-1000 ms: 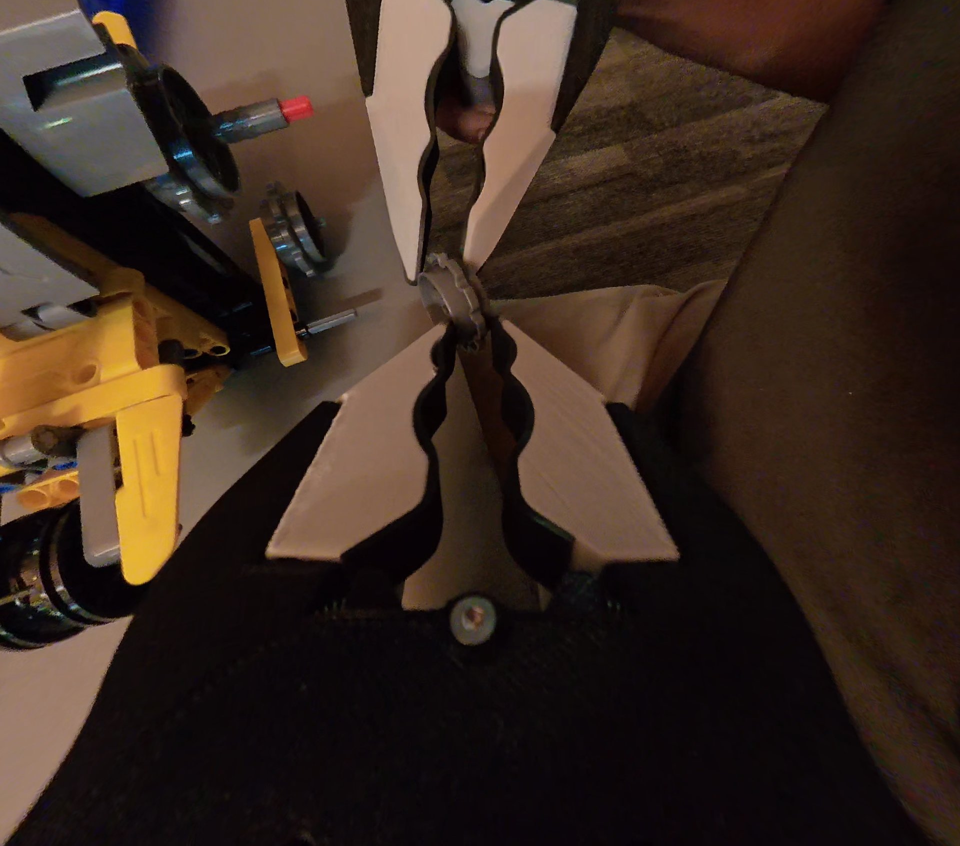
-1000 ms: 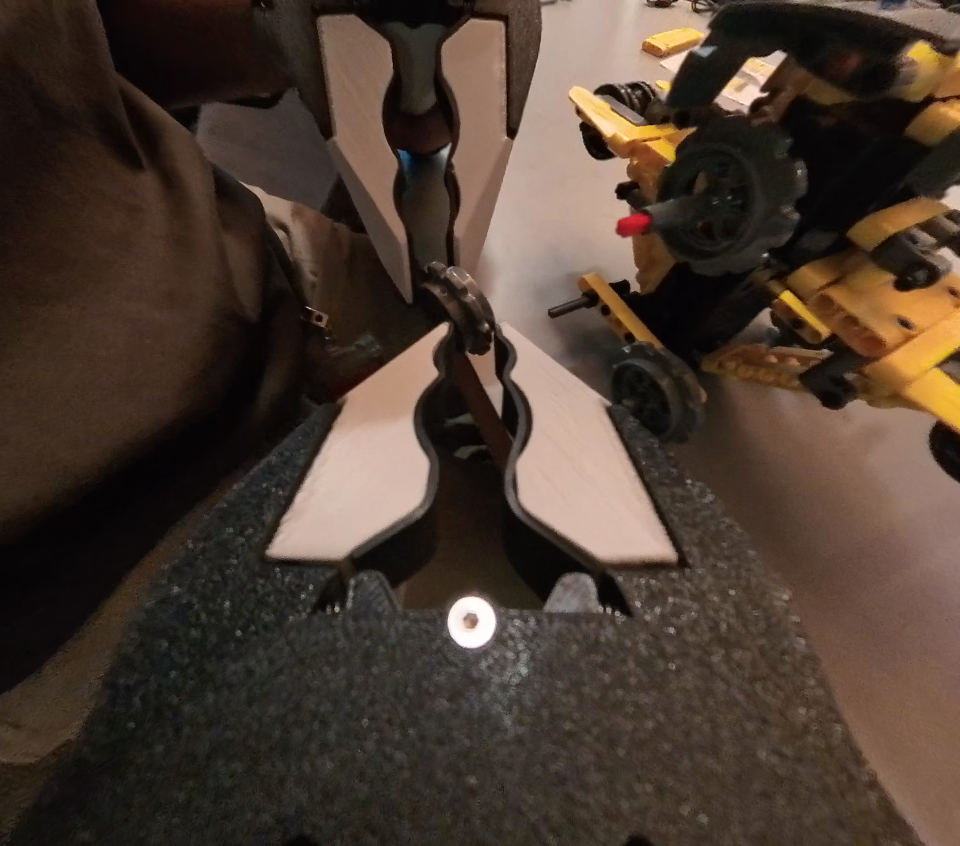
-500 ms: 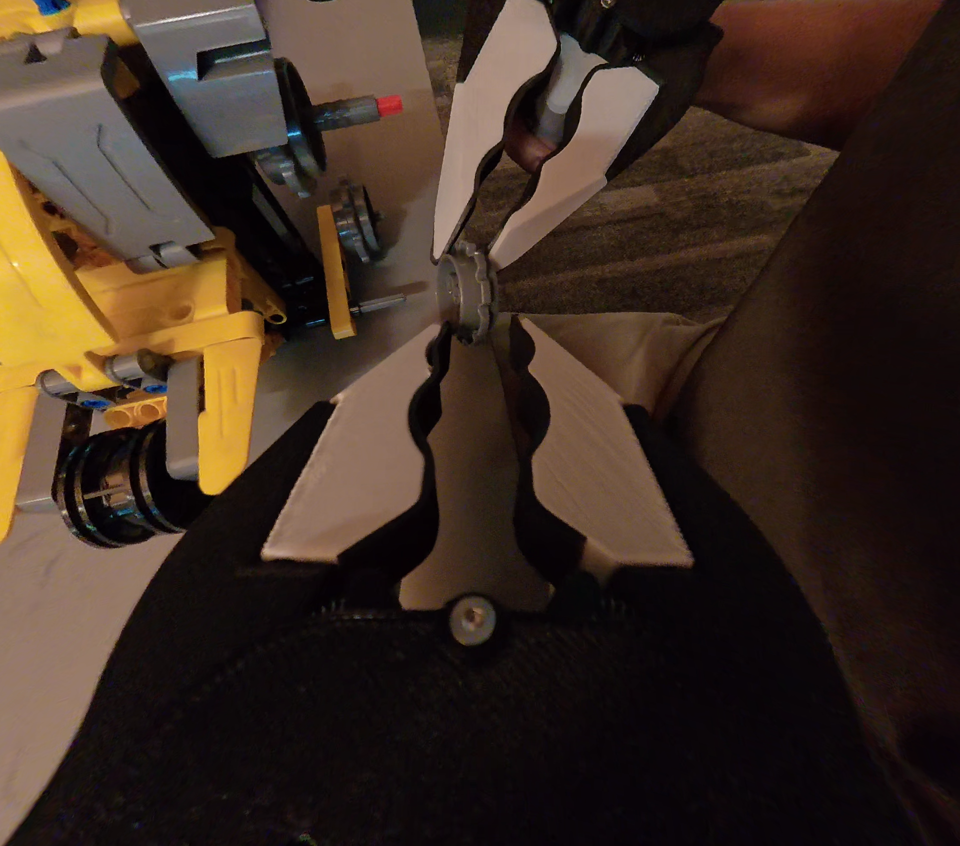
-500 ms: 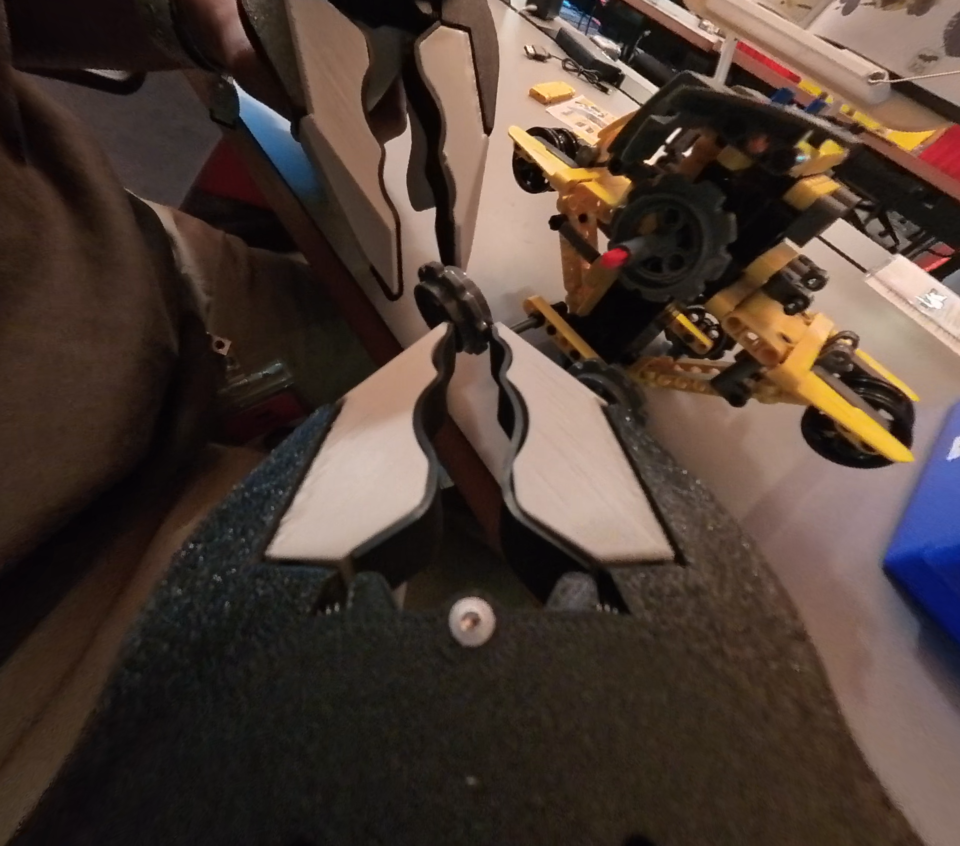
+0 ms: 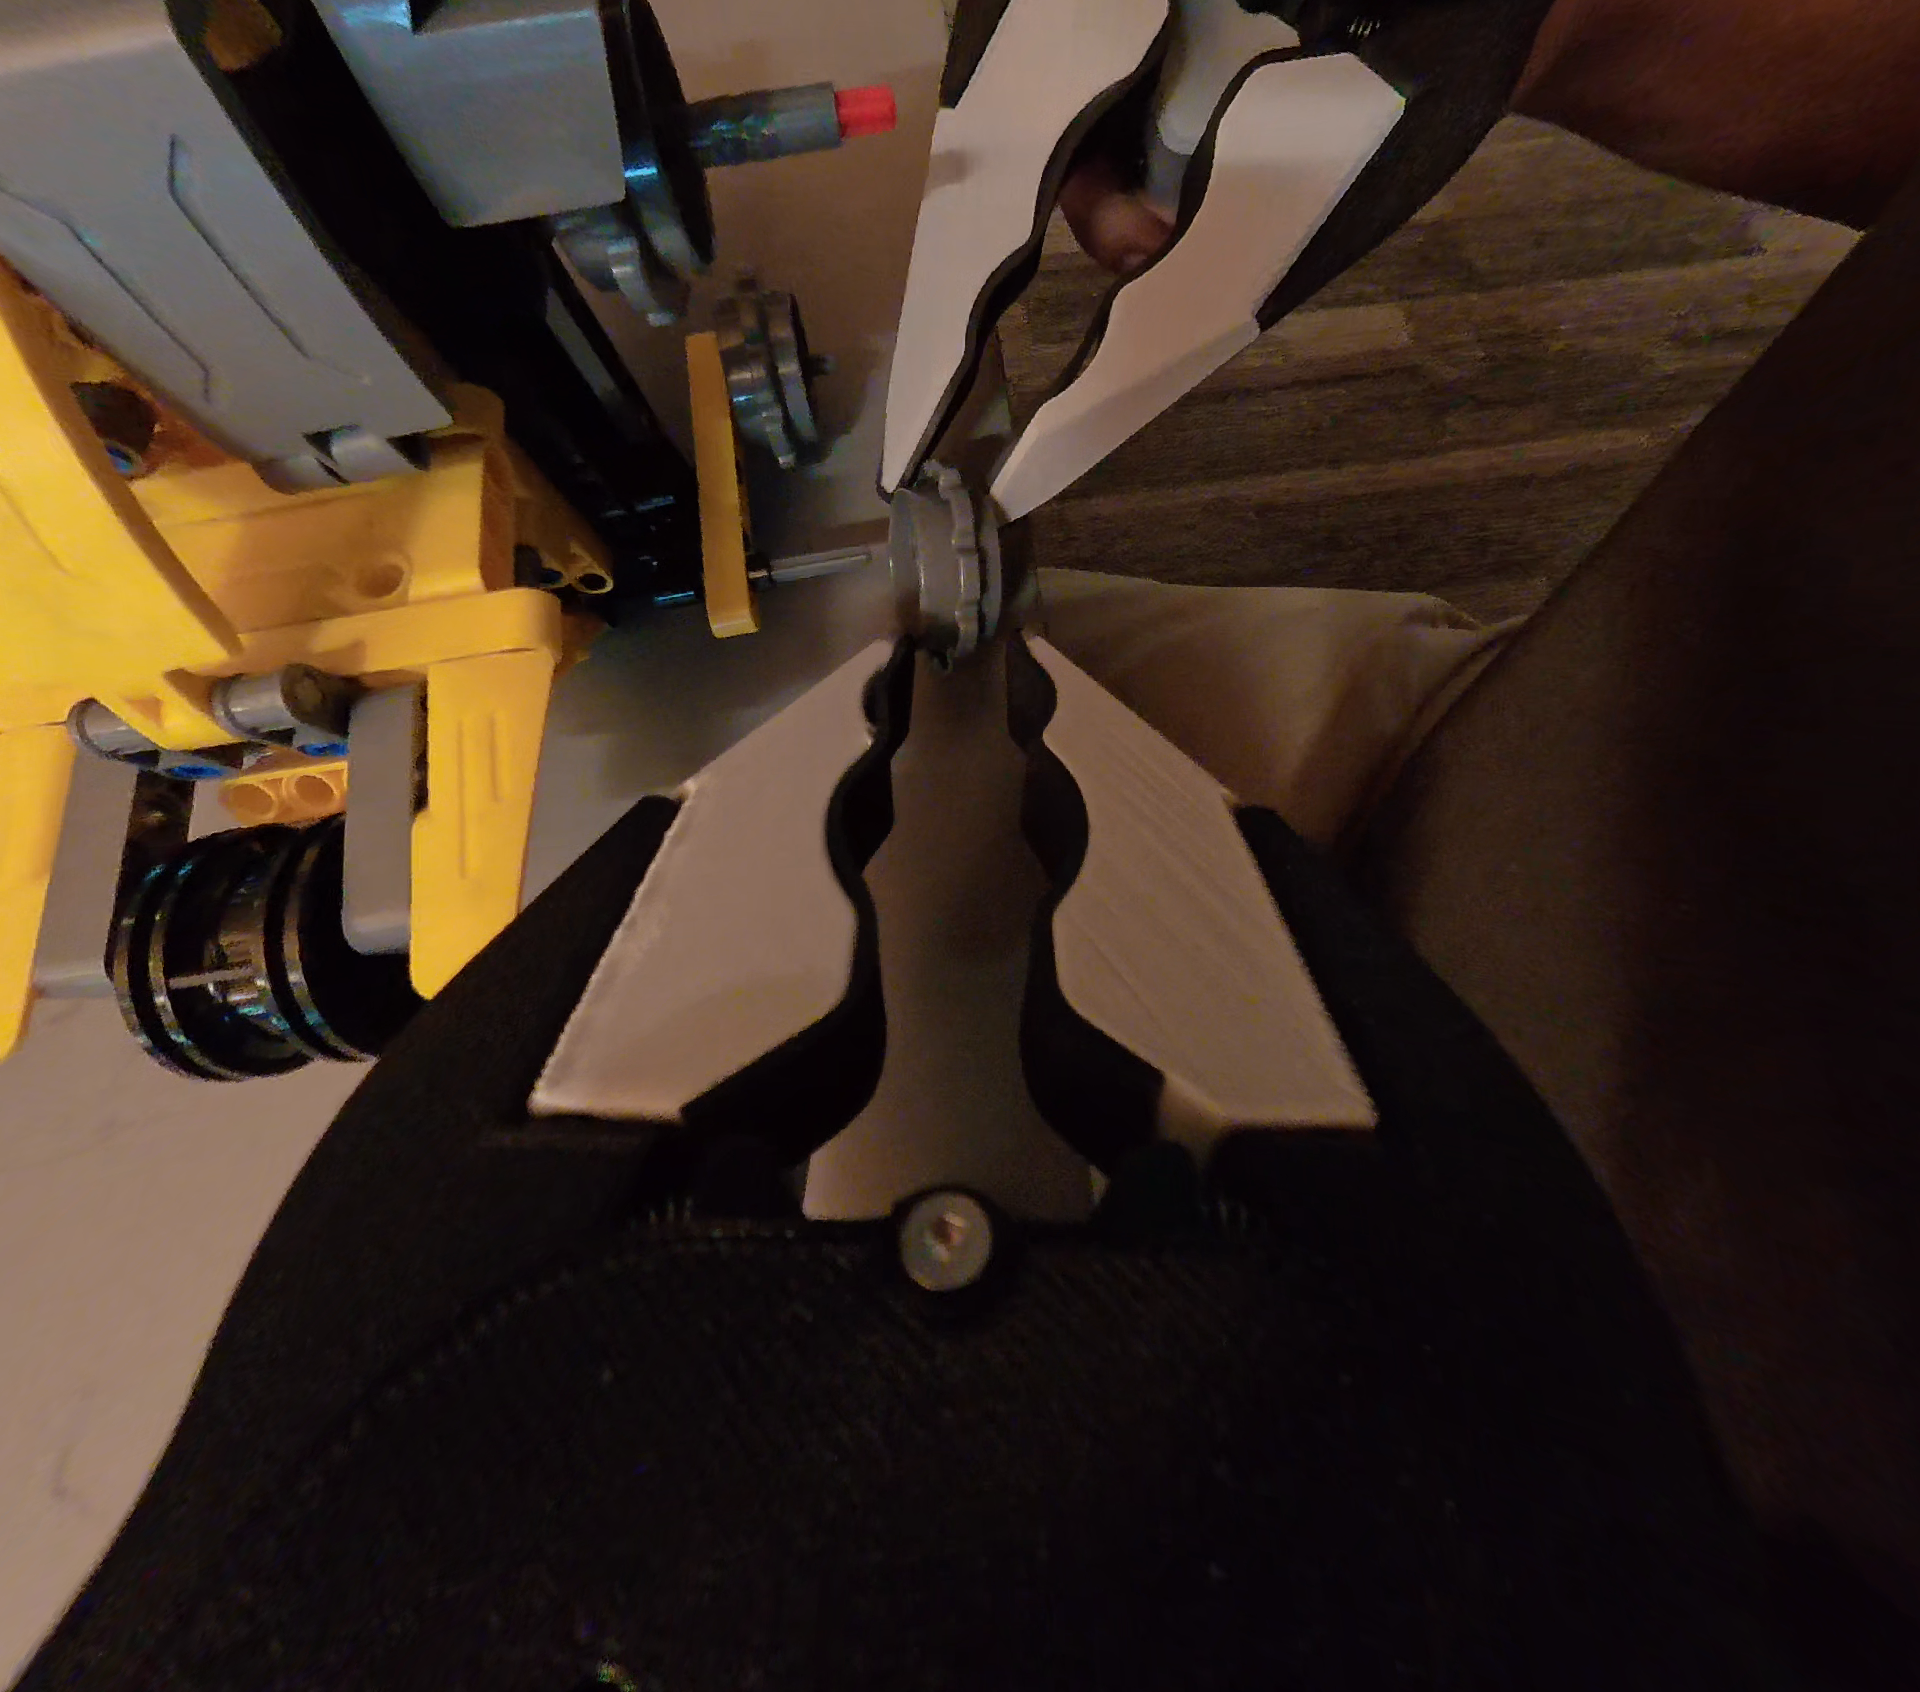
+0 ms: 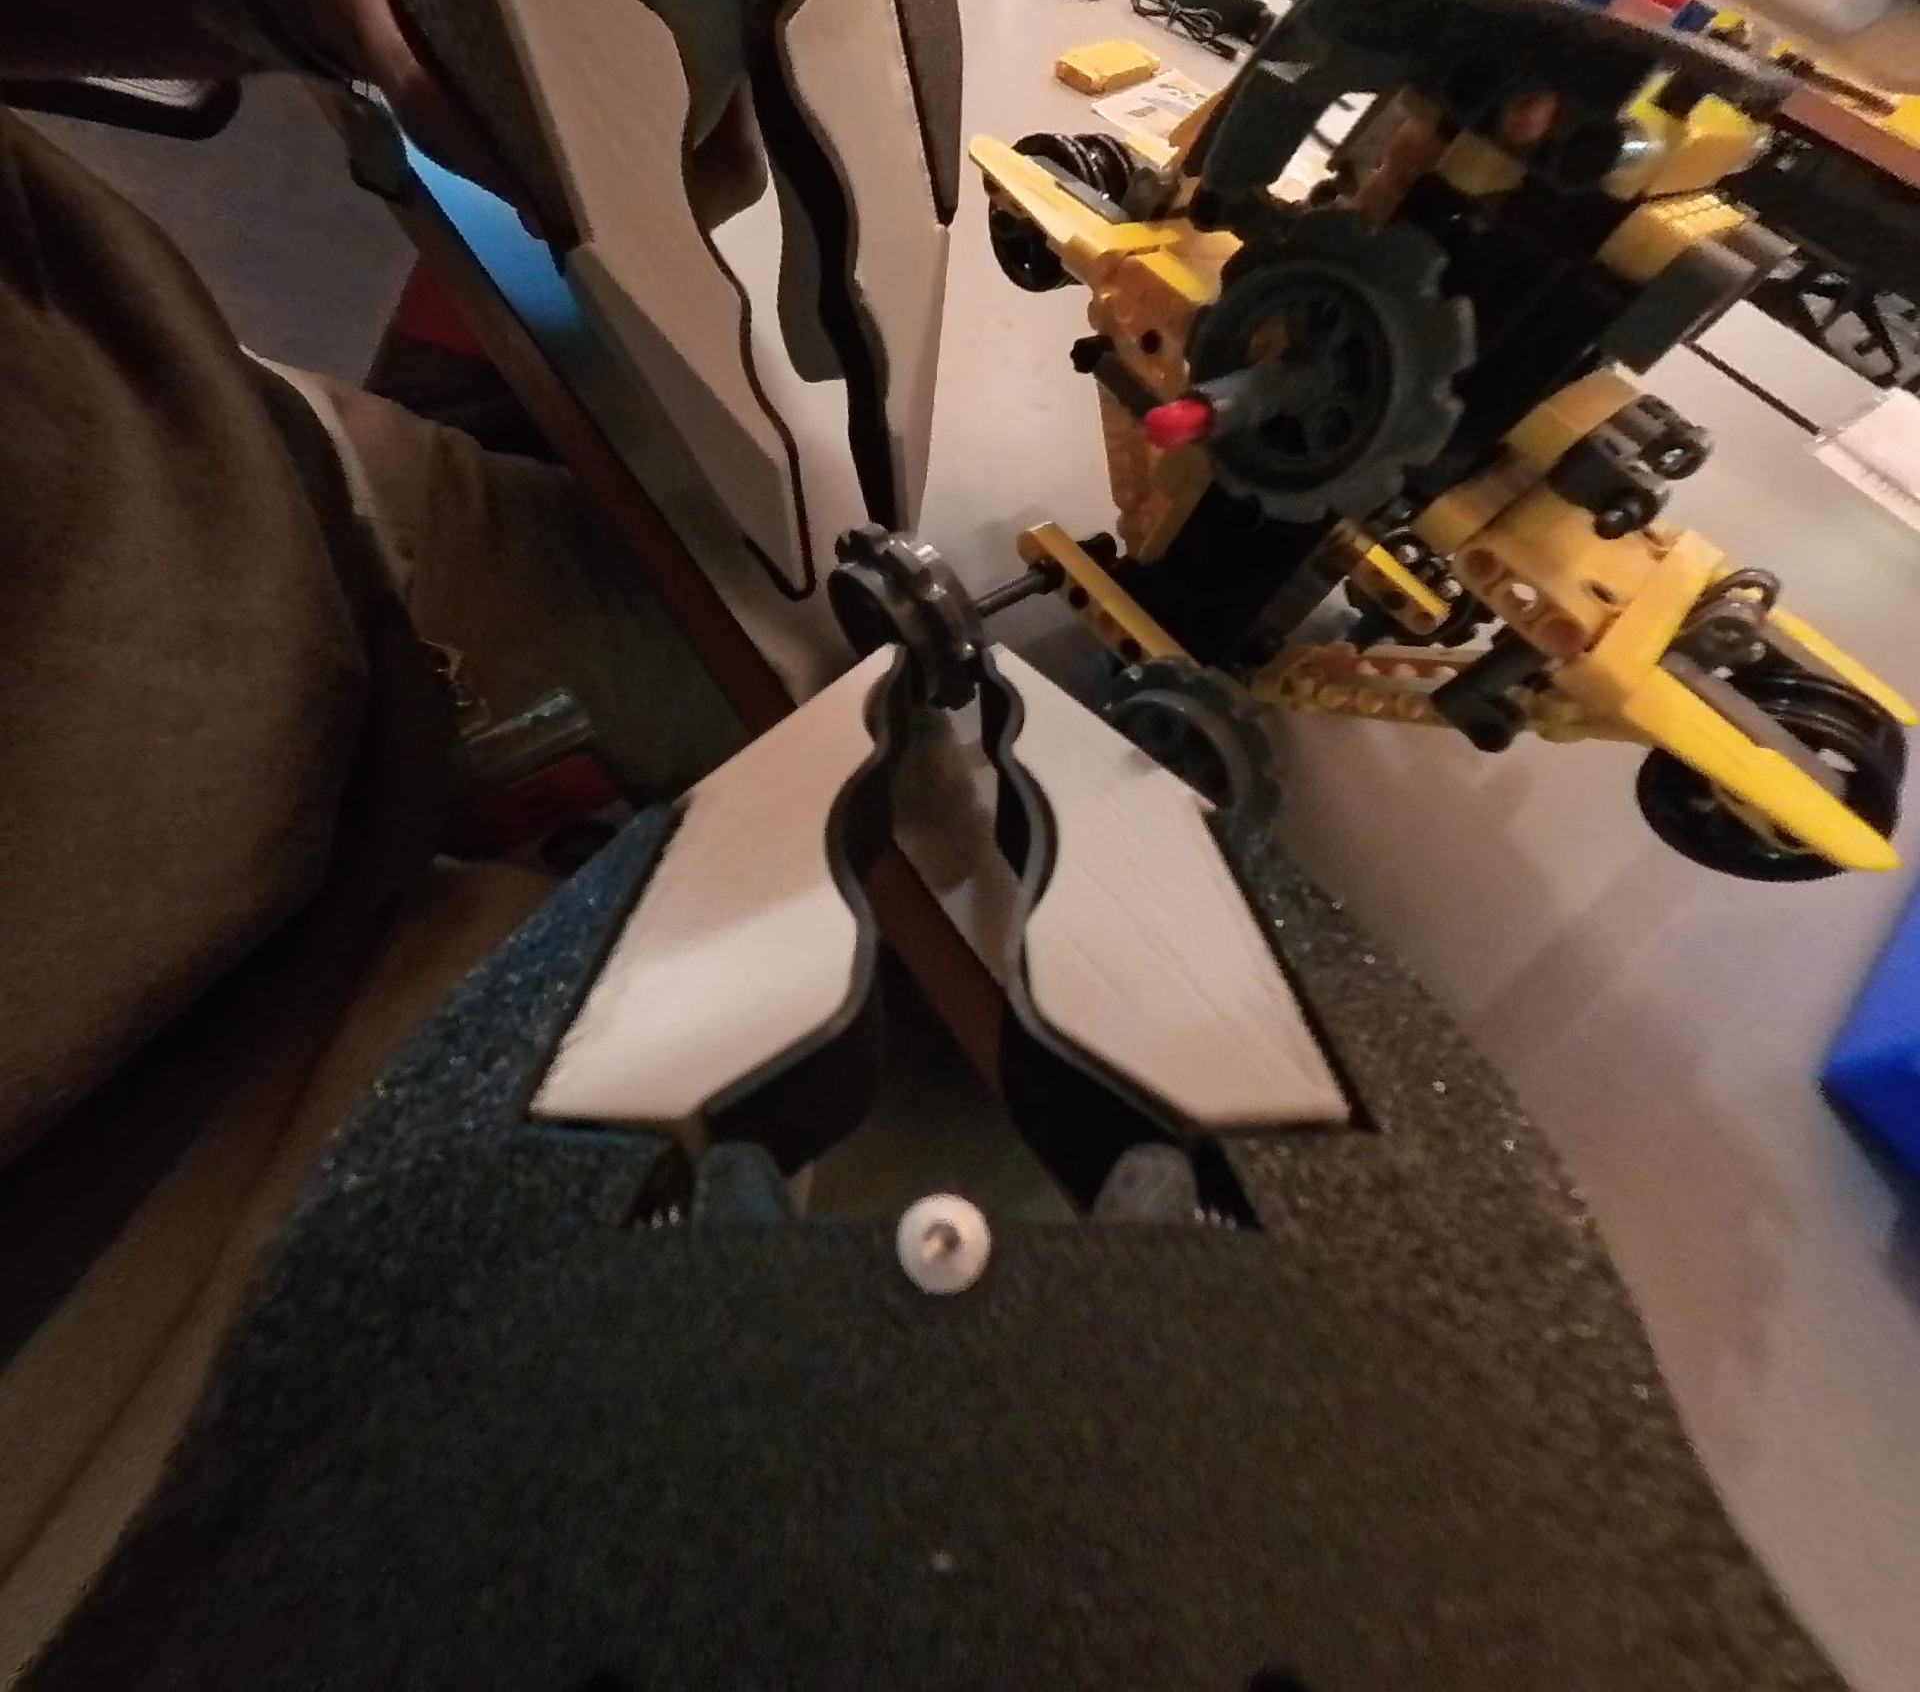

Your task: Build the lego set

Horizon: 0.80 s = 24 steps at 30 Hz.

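A small grey toothed wheel (image 5: 940, 567) is pinched from two sides. My left gripper (image 5: 945, 650) is shut on its lower rim. My right gripper (image 5: 940, 494) comes in from above and is shut on its upper rim. In the right wrist view the right gripper (image 6: 935, 671) holds the wheel (image 6: 904, 603) from below and the left gripper (image 6: 847, 551) from above. A thin black axle (image 6: 1013, 588) sticks out of a yellow beam on a yellow and black brick-built vehicle (image 6: 1455, 395) and meets the wheel. The axle (image 5: 826, 564) points at the wheel's centre.
The vehicle stands on a grey table (image 6: 1455, 1123) near its edge. A red-tipped axle (image 5: 862, 113) juts out above, and another grey toothed wheel (image 5: 769, 375) sits on the model. A blue bin (image 6: 1881, 1060) is at the right. A person's dark shirt (image 6: 156, 603) fills the left. My two grippers' fingertips are within a few centimetres of each other. About 6 centimeters separates my right fingertips from the red-tipped axle (image 5: 862, 113).
Both grippers have carried the wheel closer to the vehicle. The black axle's tip, apart from the wheel before, now reaches it. Both grippers stay shut on the wheel.
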Tool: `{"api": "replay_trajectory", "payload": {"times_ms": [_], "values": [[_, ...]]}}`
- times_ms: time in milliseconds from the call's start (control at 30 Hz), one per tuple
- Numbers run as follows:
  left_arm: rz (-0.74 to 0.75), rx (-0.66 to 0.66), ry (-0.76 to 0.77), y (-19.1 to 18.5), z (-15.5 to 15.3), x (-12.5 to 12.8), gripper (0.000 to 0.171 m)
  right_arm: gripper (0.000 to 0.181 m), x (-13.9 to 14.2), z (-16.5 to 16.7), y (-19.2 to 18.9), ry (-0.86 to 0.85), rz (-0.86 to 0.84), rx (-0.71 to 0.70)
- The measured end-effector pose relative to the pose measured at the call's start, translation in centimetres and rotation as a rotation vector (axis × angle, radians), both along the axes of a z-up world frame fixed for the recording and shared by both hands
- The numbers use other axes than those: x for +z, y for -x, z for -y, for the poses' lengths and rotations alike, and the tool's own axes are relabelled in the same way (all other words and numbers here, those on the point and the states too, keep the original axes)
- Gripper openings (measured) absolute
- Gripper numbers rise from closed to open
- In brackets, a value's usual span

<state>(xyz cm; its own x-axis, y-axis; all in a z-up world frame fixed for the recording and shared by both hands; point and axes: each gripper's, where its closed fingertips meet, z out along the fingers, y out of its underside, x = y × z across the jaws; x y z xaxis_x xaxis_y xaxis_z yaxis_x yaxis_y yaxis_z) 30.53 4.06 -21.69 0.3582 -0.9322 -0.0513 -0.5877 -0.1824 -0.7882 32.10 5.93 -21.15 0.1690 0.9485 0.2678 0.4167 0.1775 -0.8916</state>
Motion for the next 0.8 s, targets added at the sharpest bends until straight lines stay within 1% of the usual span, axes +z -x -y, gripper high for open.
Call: {"api": "replay_trajectory", "payload": {"times_ms": [100,200,300,800], "values": [[-0.02,0.032,-0.033,0.14,-0.43,-0.11,0.013,0.012,0.06,-0.29,0.01,0.011,-0.009,-0.003],[-0.083,0.054,-0.122,0.03,-0.63,-0.49,0.011,0.012,0.33,-0.56,-0.02,0.029,-0.031,-0.004],[-0.11,0.072,-0.176,-0.19,-0.75,-0.54,0.011,0.012,0.47,-0.72,-0.1,0.046,-0.036,-0.004],[-0.123,0.098,-0.188,-0.25,-1.03,-0.62,0.009,0.012,0.01,-1.06,0.03,0.127,0.001,0.013]]}}
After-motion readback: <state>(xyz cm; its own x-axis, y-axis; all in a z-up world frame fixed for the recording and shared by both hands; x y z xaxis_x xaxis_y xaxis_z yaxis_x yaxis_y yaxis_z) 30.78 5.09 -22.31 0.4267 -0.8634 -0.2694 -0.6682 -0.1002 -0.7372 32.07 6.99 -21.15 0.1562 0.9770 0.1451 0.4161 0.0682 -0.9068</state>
